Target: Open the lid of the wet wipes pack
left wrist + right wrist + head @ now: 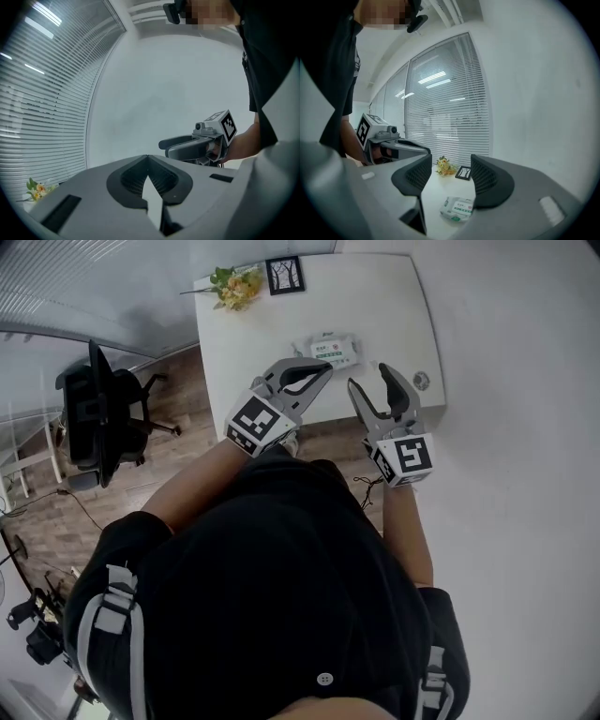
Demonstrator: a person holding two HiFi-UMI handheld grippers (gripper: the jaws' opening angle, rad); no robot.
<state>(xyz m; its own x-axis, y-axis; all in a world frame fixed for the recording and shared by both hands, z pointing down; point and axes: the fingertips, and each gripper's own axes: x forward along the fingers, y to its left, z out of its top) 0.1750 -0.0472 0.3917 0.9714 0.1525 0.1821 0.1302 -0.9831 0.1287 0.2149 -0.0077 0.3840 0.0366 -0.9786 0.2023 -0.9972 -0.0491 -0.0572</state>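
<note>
— Where is the pack?
— The soft white wet wipes pack (330,351) with the green label lies flat near the middle of the white rectangular counter (398,306), just ahead of both tongs and touching neither.
— And the tongs?
— The left tongs (322,369) have their jaws together on nothing. The right tongs (369,377) stand wide apart and empty.
— Anything else?
— Yellow flowers (236,285) and a small black-framed picture (285,275) sit at the far edge.
</note>
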